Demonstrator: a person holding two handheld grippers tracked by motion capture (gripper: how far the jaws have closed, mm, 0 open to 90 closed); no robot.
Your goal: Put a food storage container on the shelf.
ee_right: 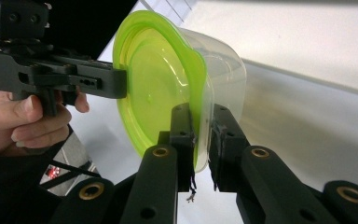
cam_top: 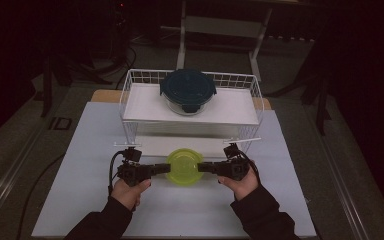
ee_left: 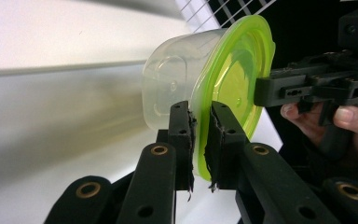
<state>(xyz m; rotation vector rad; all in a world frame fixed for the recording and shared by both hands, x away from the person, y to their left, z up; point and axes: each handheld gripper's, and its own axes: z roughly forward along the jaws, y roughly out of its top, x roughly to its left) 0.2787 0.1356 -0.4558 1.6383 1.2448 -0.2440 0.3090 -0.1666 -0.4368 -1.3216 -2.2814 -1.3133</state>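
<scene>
Near the front edge of the wire rack point(cam_top: 130, 97), over the middle of the table point(cam_top: 80, 200), a clear container with a green lid point(cam_top: 184, 165) is held between both grippers. The left gripper point(cam_top: 166, 168) has its jaws closed on the lid rim at the container's left side; the right gripper point(cam_top: 202, 166) is clamped on the rim at the opposite side. A second container with a dark lid point(cam_top: 188, 90) sits on the rack's upper shelf.

Judged step: carrying the container two-handed, possibly toward the rack's lower shelf. Keep both grips level and move them together; uneven pull may peel the lid off the tub or twist it.

Both hands approach from the table's near edge, forearms angled inward, grippers pointing horizontally at each other. The left hand point(cam_top: 128, 192) and right hand point(cam_top: 242, 184) sit just behind their grippers.
</scene>
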